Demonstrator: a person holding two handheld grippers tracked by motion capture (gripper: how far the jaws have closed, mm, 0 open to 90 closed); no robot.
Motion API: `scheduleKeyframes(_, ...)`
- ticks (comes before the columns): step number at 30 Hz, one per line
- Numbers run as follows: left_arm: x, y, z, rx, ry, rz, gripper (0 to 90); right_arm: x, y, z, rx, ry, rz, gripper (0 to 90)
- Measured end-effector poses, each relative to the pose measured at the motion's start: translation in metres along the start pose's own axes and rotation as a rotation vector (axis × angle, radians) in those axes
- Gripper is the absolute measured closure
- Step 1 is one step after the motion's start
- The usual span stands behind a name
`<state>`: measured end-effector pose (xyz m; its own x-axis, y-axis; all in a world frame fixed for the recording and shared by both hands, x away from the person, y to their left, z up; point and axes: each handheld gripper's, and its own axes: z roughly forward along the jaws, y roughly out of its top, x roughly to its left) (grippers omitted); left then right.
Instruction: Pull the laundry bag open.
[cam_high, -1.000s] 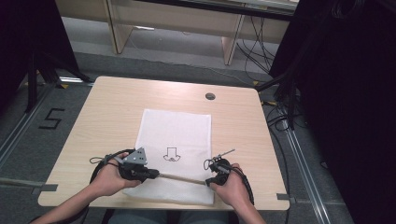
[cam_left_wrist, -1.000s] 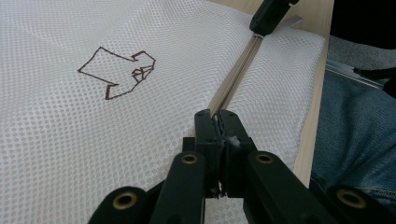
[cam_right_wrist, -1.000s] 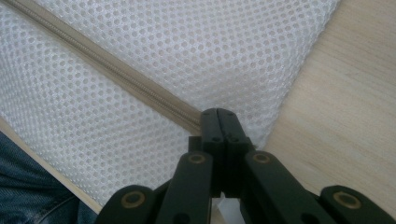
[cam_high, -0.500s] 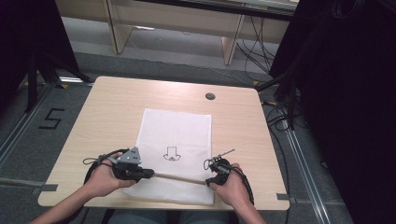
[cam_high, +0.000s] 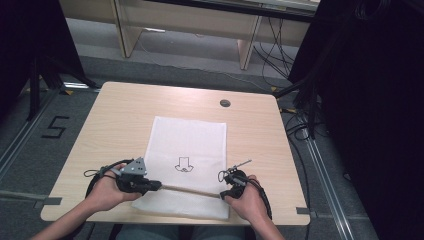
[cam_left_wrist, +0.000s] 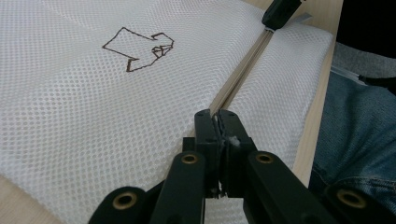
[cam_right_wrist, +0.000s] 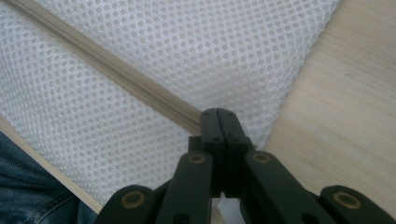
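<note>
White mesh laundry bag (cam_high: 186, 160) lies flat mid-table, its beige zipper (cam_high: 192, 190) along the 6 o'clock edge. My left claw (cam_left_wrist: 219, 122) is clenched on the zipper pull; my right claw (cam_right_wrist: 218, 119) is clenched on the zipper's end at the bag corner. The zip looks closed between them, so the run is barely started or just finishing. The slider is hidden by the jaws, and direction is unclear.

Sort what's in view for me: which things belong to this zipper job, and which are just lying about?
In the job:
white mesh bag
beige zipper
left gripper, shut on the zipper
right gripper, shut on the zipper's end

Lying about:
wooden table
cable hole
floor cables
</note>
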<state>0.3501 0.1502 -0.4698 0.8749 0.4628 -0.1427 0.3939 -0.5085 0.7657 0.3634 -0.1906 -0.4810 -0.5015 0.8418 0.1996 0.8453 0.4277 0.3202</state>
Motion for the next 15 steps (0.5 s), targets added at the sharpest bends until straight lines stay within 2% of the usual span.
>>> scheduleKeyframes(3, -0.0006, -0.0008, -0.0006, -0.002, -0.004, -0.014, 87.4, 0.0001, 0.0000, 0.0000, 0.000, -0.001, -0.001, 90.0)
scheduleKeyframes(4, -0.0004, -0.0010, -0.0010, 0.006, 0.002, -0.004, 87.4, -0.0009, 0.0001, 0.0008, -0.006, 0.006, -0.018, 90.0)
scheduleKeyframes(5, 0.0012, -0.0012, -0.0022, 0.010, 0.008, 0.009, 87.4, -0.0006, 0.0000, 0.0007, -0.005, 0.005, -0.013, 90.0)
scheduleKeyframes(7, 0.0010, -0.0024, -0.0037, 0.002, 0.012, -0.018, 87.4, -0.0008, 0.0001, 0.0007, -0.004, 0.004, -0.015, 90.0)
scheduleKeyframes(9, 0.0033, -0.0045, -0.0062, 0.000, 0.013, -0.025, 87.3, -0.0014, 0.0001, 0.0007, -0.005, 0.009, -0.017, 90.0)
scheduleKeyframes(10, 0.0047, -0.0054, -0.0075, -0.006, 0.012, -0.015, 87.4, -0.0020, 0.0002, 0.0008, -0.008, 0.008, -0.024, 90.0)
scheduleKeyframes(11, 0.0046, -0.0063, -0.0082, -0.003, 0.015, -0.028, 87.4, -0.0006, 0.0000, 0.0001, 0.000, 0.001, -0.005, 90.0)
scheduleKeyframes(12, 0.0063, -0.0066, -0.0093, 0.000, 0.019, -0.005, 87.3, -0.0003, 0.0000, 0.0000, -0.001, 0.000, -0.003, 90.0)
scheduleKeyframes(13, 0.0061, -0.0071, -0.0094, -0.005, 0.012, -0.016, 87.3, -0.0001, 0.0000, 0.0000, 0.000, 0.001, -0.001, 90.0)
scheduleKeyframes(15, 0.0055, -0.0072, -0.0092, -0.004, 0.011, -0.011, 87.4, -0.0011, 0.0001, 0.0007, -0.006, 0.006, -0.015, 90.0)
